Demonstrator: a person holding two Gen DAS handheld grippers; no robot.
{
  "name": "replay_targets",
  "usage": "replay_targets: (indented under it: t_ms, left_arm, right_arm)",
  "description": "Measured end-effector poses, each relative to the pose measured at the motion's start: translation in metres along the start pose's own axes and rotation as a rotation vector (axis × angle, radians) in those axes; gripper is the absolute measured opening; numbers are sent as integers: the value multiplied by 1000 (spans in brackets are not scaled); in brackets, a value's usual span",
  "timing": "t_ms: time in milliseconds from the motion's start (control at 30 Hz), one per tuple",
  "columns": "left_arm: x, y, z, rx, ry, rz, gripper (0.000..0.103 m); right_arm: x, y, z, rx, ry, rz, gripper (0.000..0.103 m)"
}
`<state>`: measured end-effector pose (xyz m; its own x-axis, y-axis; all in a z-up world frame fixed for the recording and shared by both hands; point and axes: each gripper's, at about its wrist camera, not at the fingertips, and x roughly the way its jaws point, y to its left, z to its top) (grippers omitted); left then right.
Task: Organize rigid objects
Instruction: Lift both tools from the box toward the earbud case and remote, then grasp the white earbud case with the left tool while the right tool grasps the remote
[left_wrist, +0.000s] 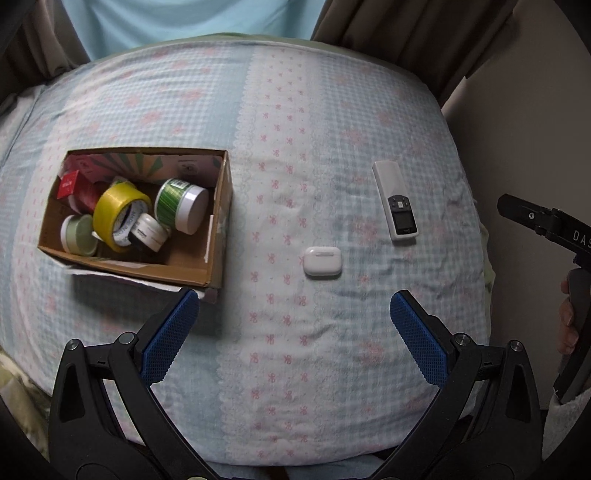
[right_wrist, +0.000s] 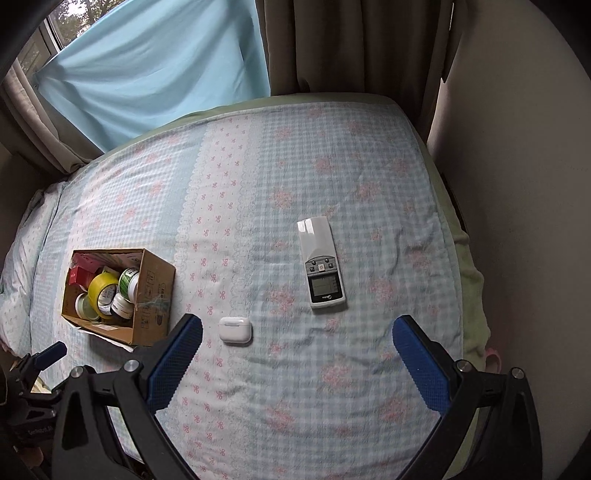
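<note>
Two loose items were found on the bed (left_wrist: 295, 92), which was covered by a checked quilt. A white earbud case (left_wrist: 322, 262) lay just right of the cardboard box (left_wrist: 218, 236); a white remote control (left_wrist: 394, 202) lay farther right, well apart from the box. The box already held a yellow tape roll (left_wrist: 120, 214), several jars and red packets.

Both tools were held wide apart and empty. The left tool (left_wrist: 293, 314) was positioned above the quilt, near the earbud case. The right tool (right_wrist: 297, 339) was positioned between the case and the remote control.

The earbud case was judged light, rigid and smooth, with rounded corners; slippage was considered likely. A grip across its short sides, at mid-length, was advised. The remote control was judged light, stiff and long; a grip across its width near the middle was advised, so that tipping would be limited. The soft quilt was expected to yield under the fingers (left_wrist: 170, 339), which should ease a low approach.
</note>
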<state>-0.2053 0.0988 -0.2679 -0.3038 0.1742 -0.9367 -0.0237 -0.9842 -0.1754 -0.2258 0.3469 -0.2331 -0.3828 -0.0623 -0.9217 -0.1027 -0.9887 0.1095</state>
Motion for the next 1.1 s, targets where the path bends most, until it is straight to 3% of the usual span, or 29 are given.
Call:
replay_targets:
  t_ms: [267, 367, 533, 833, 1033, 1100]
  left_arm:
    - [98, -28, 13, -54, 111, 113, 103]
    - [142, -32, 18, -77, 170, 104, 103]
    - [196, -45, 20, -70, 202, 137, 103]
    - [236, -54, 15, -11, 232, 152, 97]
    - [246, -59, 16, -11, 239, 126, 75]
    - [244, -62, 17, -8, 228, 119, 57]
  right_arm:
    - [90, -25, 30, -70, 108, 34, 103]
    - [124, -29, 41, -96, 148, 36, 103]
    - [180, -32, 51, -118, 221, 30, 103]
    - [245, -31, 50, -101, 309, 24, 96]
    - [259, -29, 47, -101, 328, -18, 80]
    - [260, -30, 46, -108, 325, -40, 72]
